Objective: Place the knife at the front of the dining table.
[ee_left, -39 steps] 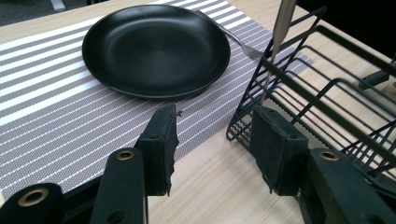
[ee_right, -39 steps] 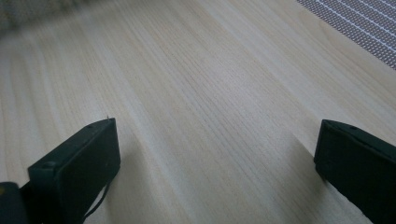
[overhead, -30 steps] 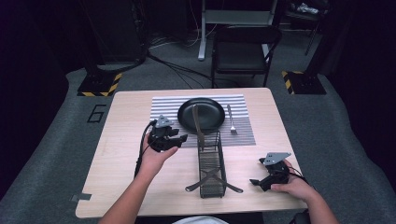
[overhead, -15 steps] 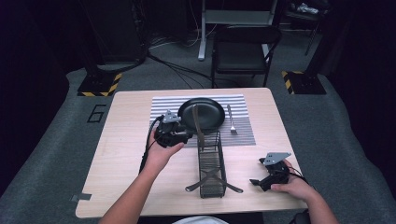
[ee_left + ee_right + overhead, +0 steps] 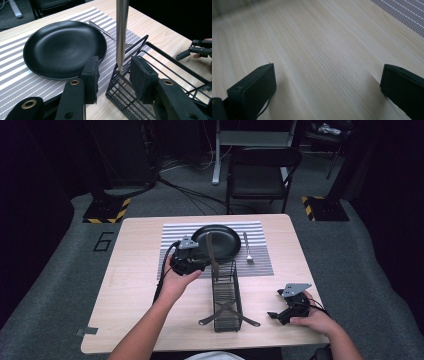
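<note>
Your left hand-held gripper (image 5: 113,72) has slid toward the rack (image 5: 225,292), jaws narrowing around the upright utensil handle (image 5: 122,35), not yet pressing; your right hand-held gripper (image 5: 327,87) rests agape over the counter (image 5: 317,45).

Bright, evenly lit table (image 5: 135,285) against dark surroundings; close views slightly soft.

So the plate (image 5: 216,242) sits on the striped placemat (image 5: 172,251) at the table's (image 5: 130,285) far side, fork (image 5: 246,248) just right of it. The wire rack (image 5: 226,296) stands in front of the mat, with a metal utensil (image 5: 211,255) upright in its far end.
</note>
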{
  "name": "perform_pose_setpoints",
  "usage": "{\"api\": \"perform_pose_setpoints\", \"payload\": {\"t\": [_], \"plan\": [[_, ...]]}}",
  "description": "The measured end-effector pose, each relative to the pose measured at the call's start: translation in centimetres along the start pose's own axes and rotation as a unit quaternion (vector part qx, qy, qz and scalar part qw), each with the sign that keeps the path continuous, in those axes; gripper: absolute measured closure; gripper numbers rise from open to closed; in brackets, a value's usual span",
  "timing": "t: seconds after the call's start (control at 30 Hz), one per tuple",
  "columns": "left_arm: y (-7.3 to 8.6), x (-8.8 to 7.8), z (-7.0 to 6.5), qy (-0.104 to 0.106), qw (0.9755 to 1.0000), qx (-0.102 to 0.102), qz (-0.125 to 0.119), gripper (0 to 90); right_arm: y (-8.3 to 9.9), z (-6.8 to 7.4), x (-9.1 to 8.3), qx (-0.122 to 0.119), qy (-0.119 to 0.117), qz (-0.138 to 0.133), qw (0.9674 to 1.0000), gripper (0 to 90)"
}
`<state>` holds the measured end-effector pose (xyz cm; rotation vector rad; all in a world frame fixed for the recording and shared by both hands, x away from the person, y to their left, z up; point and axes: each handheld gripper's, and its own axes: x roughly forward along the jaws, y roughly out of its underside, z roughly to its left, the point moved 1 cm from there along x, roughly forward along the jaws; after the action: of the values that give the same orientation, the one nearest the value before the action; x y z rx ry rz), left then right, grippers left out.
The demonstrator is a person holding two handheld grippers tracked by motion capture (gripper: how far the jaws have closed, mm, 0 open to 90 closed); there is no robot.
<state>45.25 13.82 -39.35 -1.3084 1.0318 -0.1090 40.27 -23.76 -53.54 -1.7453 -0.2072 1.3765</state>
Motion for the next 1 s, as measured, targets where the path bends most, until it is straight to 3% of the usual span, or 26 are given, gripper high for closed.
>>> {"api": "perform_pose_setpoints", "payload": {"t": [1.0], "plan": [[-0.5,2.2,-0.1,0.011,0.9997,-0.003,-0.022,73.9,0.0,0.0,0.0,0.0,0.0,0.0,1.0,0.0]]}}
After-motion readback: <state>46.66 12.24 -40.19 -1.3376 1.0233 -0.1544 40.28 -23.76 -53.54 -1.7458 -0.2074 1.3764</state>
